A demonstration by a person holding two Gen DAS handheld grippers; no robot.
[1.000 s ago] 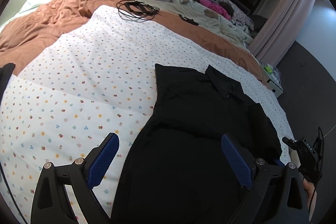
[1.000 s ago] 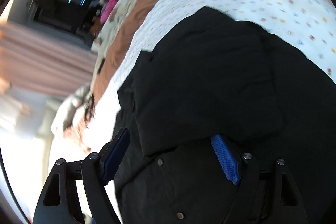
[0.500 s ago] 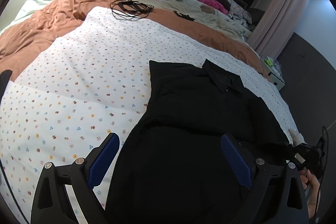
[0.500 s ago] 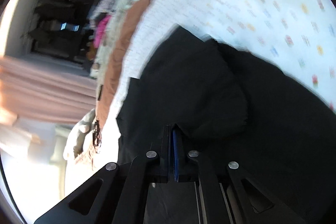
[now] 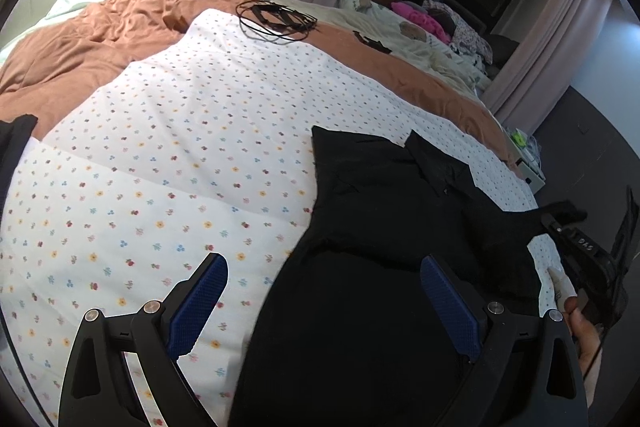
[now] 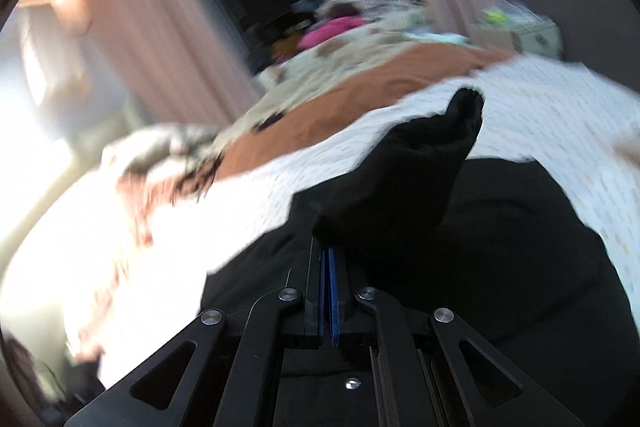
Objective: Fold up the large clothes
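Left fingers (image 5: 448, 303) wide apart | right fingers (image 6: 332, 291) clamp black shirt (image 6: 400, 187) sleeve

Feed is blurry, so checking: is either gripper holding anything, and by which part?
The right gripper is shut on the black shirt, pinching a lifted sleeve. The left gripper is open, holding nothing.

Matt black cloth shirt (image 5: 384, 267), softly creased, on a floral-printed white cotton-like sheet (image 5: 168, 163). Rust-coloured quilted cloth blanket (image 5: 104, 39) at upper left. Matt black plastic left gripper (image 5: 324, 301), blue knurled pads (image 5: 198, 303), shiny metal rivets.
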